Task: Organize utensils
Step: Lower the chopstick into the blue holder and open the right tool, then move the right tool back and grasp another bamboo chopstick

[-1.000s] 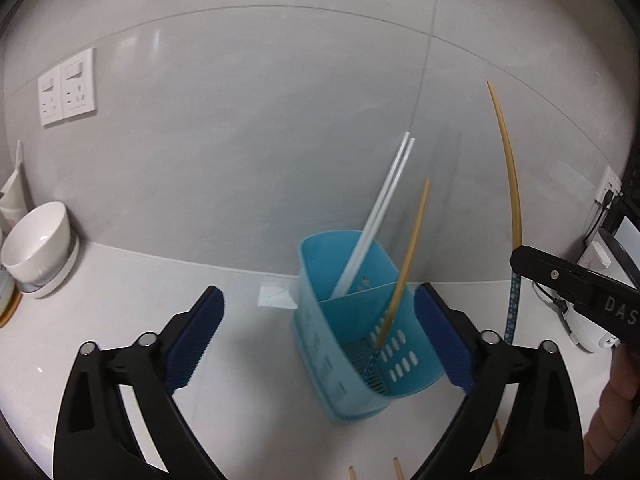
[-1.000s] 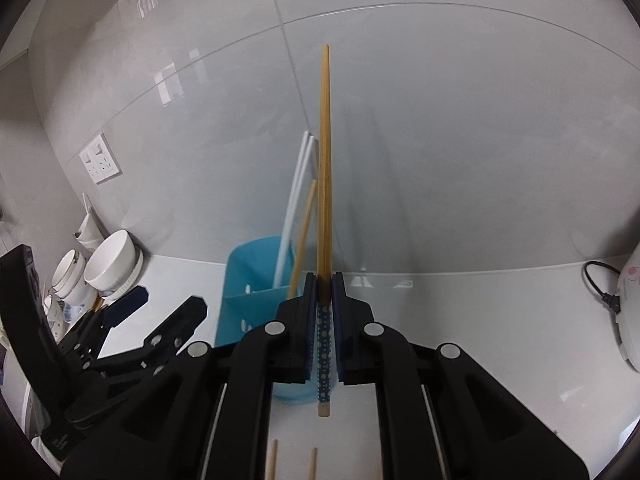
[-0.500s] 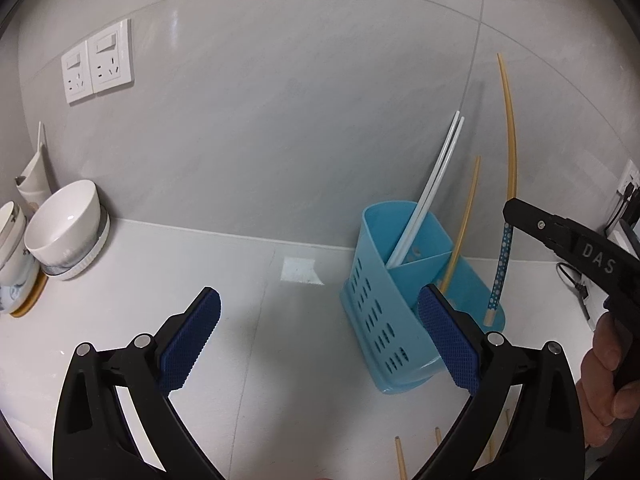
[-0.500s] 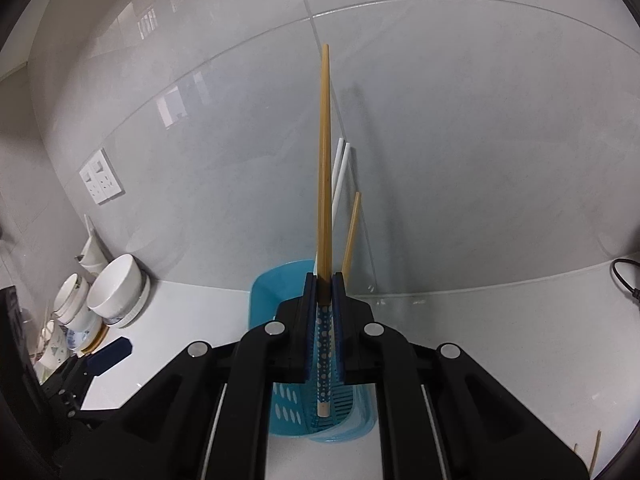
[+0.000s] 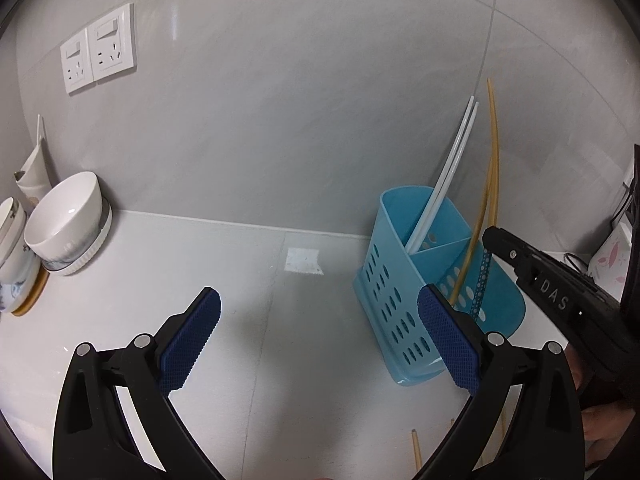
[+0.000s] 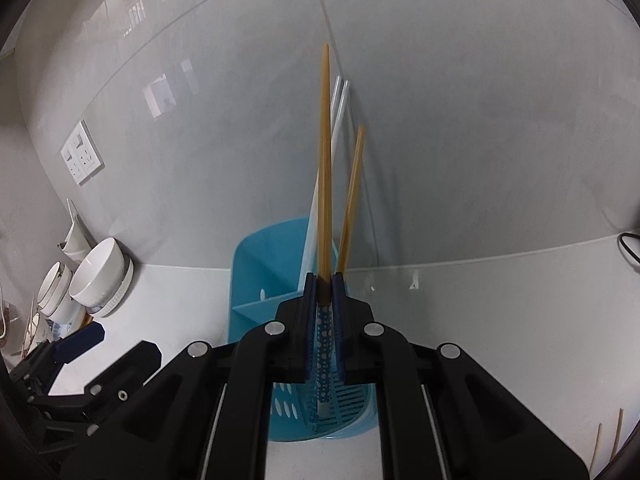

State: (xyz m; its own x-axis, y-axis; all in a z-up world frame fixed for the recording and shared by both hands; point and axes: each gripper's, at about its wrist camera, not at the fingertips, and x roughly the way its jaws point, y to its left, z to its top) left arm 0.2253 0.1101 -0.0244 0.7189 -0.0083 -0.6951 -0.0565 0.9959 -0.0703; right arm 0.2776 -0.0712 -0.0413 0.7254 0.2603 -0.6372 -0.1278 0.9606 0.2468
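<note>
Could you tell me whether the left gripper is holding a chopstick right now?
No, the left gripper stands wide open with only bare counter between its pads.

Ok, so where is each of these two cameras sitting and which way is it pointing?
Left wrist view: on the left gripper, angled down at the counter and wall; its open jaws frame the view, the blue holder at right.
Right wrist view: on the right gripper, aimed down into the holder; its jaws are shut on a wooden chopstick.
Shared: holder, white chopsticks, white bowl, wall sockets, and each other's gripper.
</note>
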